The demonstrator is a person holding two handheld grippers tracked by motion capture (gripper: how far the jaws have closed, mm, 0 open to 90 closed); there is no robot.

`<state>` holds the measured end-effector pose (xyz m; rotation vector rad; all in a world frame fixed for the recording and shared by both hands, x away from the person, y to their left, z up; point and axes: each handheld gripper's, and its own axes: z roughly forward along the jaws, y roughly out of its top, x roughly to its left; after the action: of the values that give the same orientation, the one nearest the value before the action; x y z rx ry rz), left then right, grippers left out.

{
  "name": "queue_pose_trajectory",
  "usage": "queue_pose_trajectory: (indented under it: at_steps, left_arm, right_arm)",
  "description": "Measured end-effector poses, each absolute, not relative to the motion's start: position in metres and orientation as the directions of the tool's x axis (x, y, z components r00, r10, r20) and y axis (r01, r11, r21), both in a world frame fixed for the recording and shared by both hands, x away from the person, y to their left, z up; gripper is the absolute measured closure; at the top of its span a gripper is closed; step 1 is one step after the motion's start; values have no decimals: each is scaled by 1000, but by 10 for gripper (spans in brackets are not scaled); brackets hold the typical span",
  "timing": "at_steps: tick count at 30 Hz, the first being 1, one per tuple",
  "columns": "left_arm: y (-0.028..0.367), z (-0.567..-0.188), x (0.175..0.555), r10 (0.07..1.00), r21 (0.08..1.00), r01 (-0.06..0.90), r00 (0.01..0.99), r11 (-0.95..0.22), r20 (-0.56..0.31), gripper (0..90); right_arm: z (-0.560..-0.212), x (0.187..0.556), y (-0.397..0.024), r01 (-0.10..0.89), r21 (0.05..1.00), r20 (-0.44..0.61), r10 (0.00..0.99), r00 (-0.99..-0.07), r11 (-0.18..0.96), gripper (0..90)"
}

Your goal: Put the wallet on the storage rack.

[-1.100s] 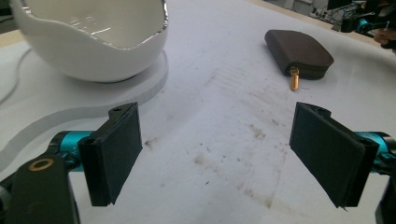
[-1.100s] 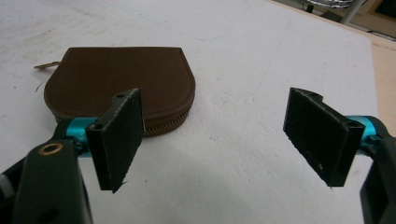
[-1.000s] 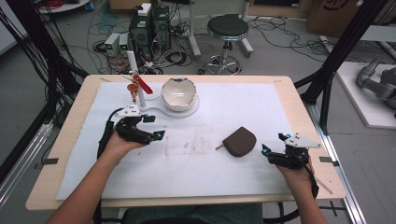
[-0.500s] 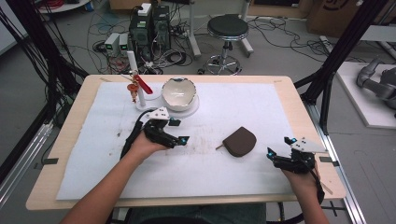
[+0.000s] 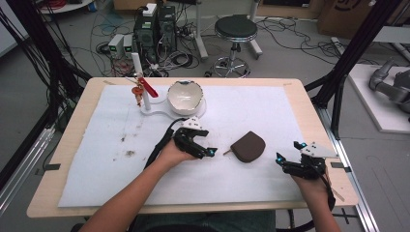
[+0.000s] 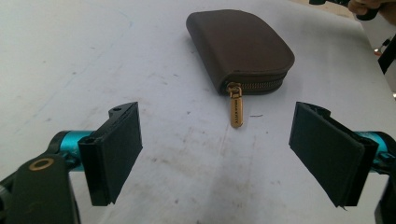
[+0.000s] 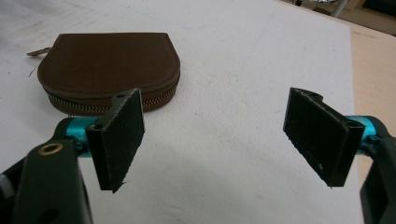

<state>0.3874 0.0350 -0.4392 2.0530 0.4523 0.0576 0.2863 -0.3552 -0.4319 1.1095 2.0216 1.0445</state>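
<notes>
the brown zip pouch [image 5: 248,146] is lying flat on the white mat [image 5: 96,169], right of the mat's centre, and serves as the landmark here. the left gripper [image 5: 209,151] is sitting just left of the pouch, forearm reaching in diagonally from the lower left, jaws pointing at the pouch's gold zip pull [image 6: 235,108]. its jaws are standing wide apart and holding nothing; in the left gripper view the pull is lying between them but farther out, untouched. the right gripper [image 5: 285,163] is resting to the right of the pouch and nearer the person, close to the mat's right edge, jaws likewise spread wide and empty. in the right gripper view the pouch [image 7: 109,70] is lying beyond the jaw at left.

bare mat is lying open between the pouch and each gripper. a white bowl [image 5: 184,95] on its stand [image 5: 145,107] is sitting well beyond the pouch, up and to the left.

compared with a second ago, the left gripper is now much closer to the pouch, having come across from the left; the right gripper is slightly farther toward the right edge. the pouch is lying where it was.
</notes>
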Motion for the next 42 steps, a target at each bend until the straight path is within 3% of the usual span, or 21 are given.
queue_pose_trajectory:
  at_steps: [13, 33, 42]
  left_arm:
    - [3, -453, 392, 298, 819, 277, 945, -503, -136, 201]
    - [-19, -456, 390, 262, 775, 216, 963, -594, -68, 511]
    - [-19, -455, 390, 267, 769, 175, 964, -615, -6, 750]
  right_arm:
    - [-432, 286, -355, 402, 850, -127, 874, -470, 340, 206]
    - [-433, 289, -354, 401, 849, -130, 870, -476, 346, 206]
    - [-433, 288, -355, 403, 849, -126, 871, -475, 343, 206]
